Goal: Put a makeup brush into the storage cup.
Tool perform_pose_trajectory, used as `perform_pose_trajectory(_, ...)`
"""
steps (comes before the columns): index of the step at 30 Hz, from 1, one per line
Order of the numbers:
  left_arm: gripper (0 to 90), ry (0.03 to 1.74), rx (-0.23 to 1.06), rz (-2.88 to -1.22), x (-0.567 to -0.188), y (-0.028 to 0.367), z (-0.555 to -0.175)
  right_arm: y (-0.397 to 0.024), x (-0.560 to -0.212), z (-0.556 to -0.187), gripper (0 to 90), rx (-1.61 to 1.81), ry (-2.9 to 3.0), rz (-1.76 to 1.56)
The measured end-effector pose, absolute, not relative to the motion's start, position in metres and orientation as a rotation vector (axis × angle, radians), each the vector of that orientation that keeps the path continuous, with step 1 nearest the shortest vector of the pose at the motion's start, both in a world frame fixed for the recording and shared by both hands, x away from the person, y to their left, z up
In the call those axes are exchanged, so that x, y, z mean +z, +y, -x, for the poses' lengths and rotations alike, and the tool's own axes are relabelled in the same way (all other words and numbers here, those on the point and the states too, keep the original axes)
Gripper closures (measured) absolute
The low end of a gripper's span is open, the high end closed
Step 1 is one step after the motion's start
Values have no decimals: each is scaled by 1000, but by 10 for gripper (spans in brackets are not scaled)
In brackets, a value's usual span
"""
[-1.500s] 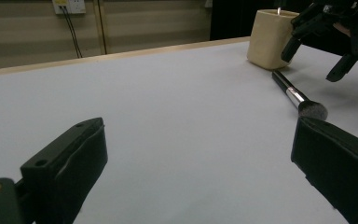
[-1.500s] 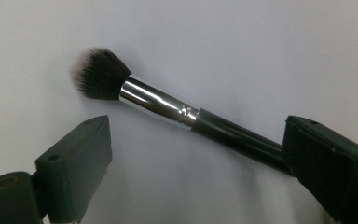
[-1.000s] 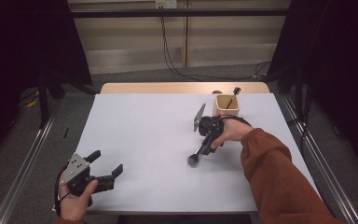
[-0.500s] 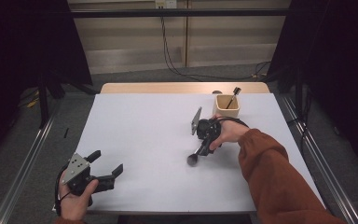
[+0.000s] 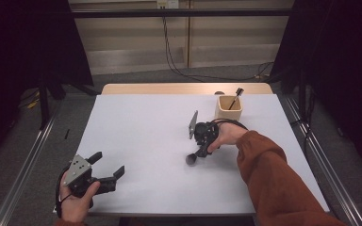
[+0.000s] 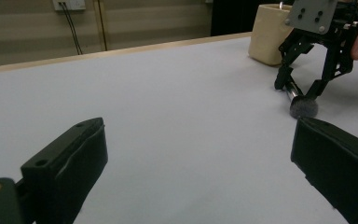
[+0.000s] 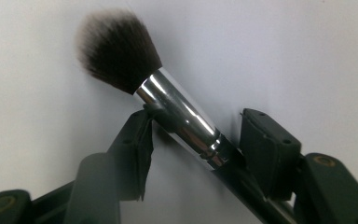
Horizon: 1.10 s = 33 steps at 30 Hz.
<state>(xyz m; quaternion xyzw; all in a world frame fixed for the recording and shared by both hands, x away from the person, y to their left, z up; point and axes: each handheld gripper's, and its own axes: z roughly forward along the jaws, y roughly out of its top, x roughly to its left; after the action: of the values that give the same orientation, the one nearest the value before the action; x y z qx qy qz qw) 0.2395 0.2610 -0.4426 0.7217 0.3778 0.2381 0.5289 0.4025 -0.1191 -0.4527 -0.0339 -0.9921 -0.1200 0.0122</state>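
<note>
While my right claw (image 7: 193, 140) has been closing, the makeup brush (image 7: 168, 105) lies slantwise between its jaws. One jaw touches the ferrule. My left claw (image 5: 107, 170) gapes wide.

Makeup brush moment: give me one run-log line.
right gripper: jaws closing around makeup brush, not yet clamped | brush: lying on table | left gripper: open, idle | cup: holds another brush

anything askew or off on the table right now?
Only the makeup brush: it lies diagonally across the right gripper, whose jaws have just been closing, so the grip may land off-centre. Cup upright, nothing spilled.
</note>
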Motion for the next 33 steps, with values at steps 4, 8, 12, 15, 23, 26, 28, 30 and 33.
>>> perform_pose_trajectory(4, 38, 903, 568, -1725, -443, 261, -239, -118, -452, -402, 565, -363, -3089, 85)
perform_pose_trajectory(8, 38, 899, 571, -1727, -442, 261, -239, -116, -450, -399, 650, -329, -3084, 88)
perform_pose_trajectory(12, 38, 900, 571, -1728, -442, 261, -239, -115, -450, -399, 709, -307, -3085, 78)
perform_pose_trajectory(15, 38, 900, 569, -1725, -443, 261, -239, -116, -449, -400, 720, -305, -3073, 108)
perform_pose_trajectory(23, 38, 899, 569, -1723, -443, 261, -240, -116, -449, -401, 724, -309, -3061, 163)
perform_pose_trajectory(26, 38, 899, 569, -1725, -443, 262, -240, -117, -449, -402, 724, -322, -3059, 172)
perform_pose_trajectory(28, 38, 902, 570, -1724, -443, 262, -240, -117, -449, -401, 724, -334, -3060, 203)
perform_pose_trajectory(30, 38, 902, 569, -1722, -443, 262, -240, -118, -448, -401, 724, -350, -3063, 217)
perform_pose_trajectory(33, 38, 898, 569, -1724, -442, 261, -240, -117, -446, -400, 724, -369, -3076, 229)
